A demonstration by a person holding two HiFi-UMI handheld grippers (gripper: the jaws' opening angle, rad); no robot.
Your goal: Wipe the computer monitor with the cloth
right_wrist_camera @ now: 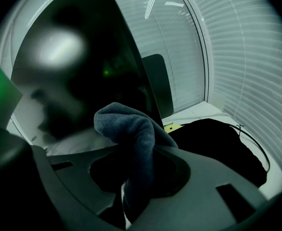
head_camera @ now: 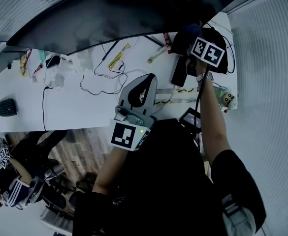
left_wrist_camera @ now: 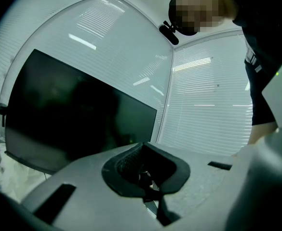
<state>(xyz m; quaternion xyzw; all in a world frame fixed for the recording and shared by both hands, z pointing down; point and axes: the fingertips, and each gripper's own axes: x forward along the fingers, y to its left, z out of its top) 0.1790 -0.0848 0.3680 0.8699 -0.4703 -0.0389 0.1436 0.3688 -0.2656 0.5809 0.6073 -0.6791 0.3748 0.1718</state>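
The dark monitor [head_camera: 124, 14] spans the back of the white desk [head_camera: 84, 107]. My right gripper [head_camera: 183, 42] is raised near the monitor's right end, shut on a dark grey cloth [head_camera: 185, 33]. In the right gripper view the cloth [right_wrist_camera: 131, 129] bulges up out of the jaws of the right gripper [right_wrist_camera: 136, 177], just short of the black screen [right_wrist_camera: 83, 71]. My left gripper [head_camera: 146, 80] hangs over the desk's front middle, away from the screen. In the left gripper view the left gripper [left_wrist_camera: 148, 182] has its jaws together with nothing between them, and the monitor [left_wrist_camera: 73, 114] stands ahead on the left.
Loose cables [head_camera: 104, 75], a phone [head_camera: 179, 72] and small yellow items [head_camera: 118, 58] lie on the desk. A black bag [right_wrist_camera: 218, 143] sits at the desk's right end beside the monitor. Another person [head_camera: 16, 181] sits at the lower left. Window blinds [left_wrist_camera: 213, 95] rise behind the desk.
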